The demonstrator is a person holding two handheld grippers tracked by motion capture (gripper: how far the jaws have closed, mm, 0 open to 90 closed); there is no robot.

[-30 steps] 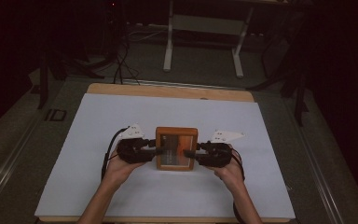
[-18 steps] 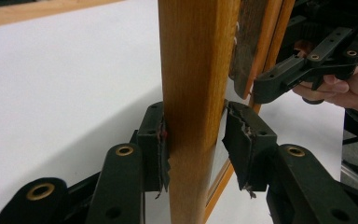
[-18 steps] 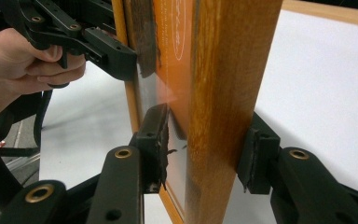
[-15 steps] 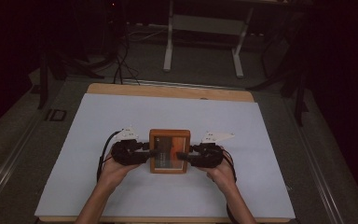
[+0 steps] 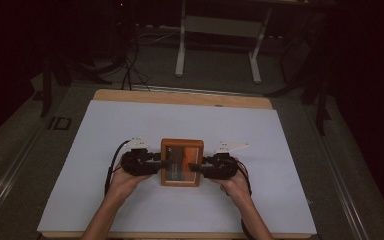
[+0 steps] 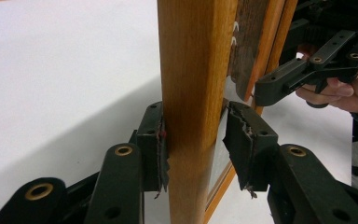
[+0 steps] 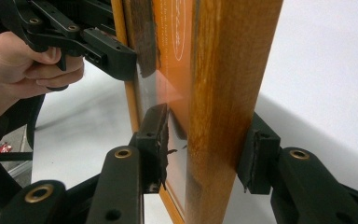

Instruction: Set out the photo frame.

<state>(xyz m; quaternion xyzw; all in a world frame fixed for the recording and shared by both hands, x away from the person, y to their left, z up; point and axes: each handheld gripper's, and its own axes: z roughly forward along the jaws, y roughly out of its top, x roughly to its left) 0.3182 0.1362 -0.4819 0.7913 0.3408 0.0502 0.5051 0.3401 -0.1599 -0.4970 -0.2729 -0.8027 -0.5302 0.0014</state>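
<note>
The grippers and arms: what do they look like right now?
Both the left gripper and right gripper are black, with brass-ringed pivot holes and frayed dark pads. A black cable loops from the left one. Forearms are bare, no sleeves.

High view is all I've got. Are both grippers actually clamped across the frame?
Observer: Yes. The left gripper has one pad against the frame's wood rail and the other on its glass side.
Operator: And the right one?
Observer: The same. The right gripper straddles the opposite rail, with one jaw on each face.
Operator: Are the pads in good shape?
Observer: No, they're frayed. The pads have torn edges on both grippers.
</note>
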